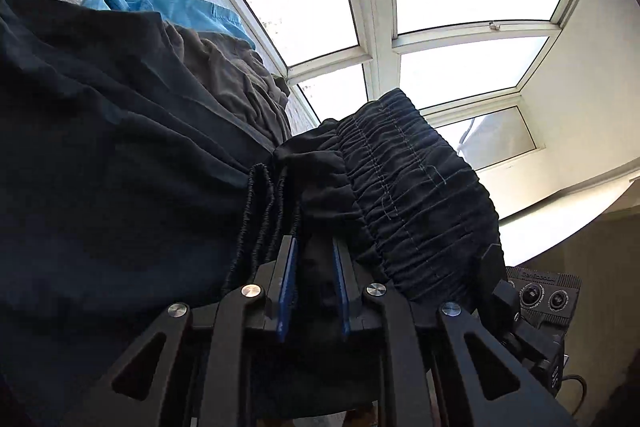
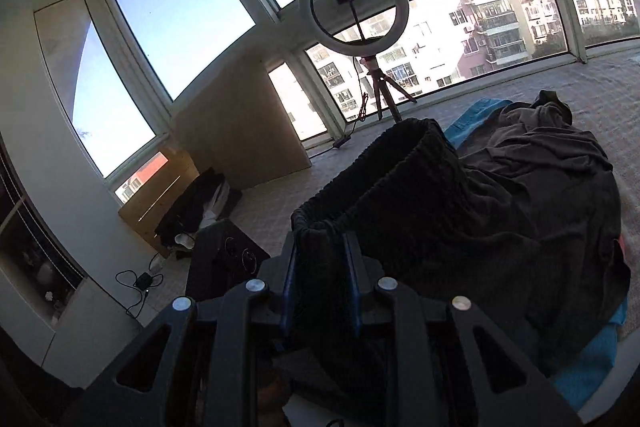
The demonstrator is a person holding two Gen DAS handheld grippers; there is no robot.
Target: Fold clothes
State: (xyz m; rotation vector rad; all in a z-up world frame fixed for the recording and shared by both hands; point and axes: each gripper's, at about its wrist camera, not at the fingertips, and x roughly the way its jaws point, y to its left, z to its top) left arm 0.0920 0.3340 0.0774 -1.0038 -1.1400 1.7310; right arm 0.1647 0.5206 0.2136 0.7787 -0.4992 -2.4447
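**Waistband stretched between your two hands**

The black shorts point(image 1: 400, 187) are hanging by their elastic waistband point(image 2: 384, 163), and that band is running as the long axis from one hand-held gripper to the other. You are pinching one end in the left hand-held gripper point(image 1: 314, 267), jaws narrow on bunched cloth, and the other end in the right hand-held gripper point(image 2: 322, 263), also narrow on fabric. So both hands are equally on it; the body of the shorts is falling away beyond and below the fingers, over the pile point(image 2: 540, 163) of grey and blue clothes on the floor point(image 2: 280, 195). The fold likely depends on keeping the band taut and level.
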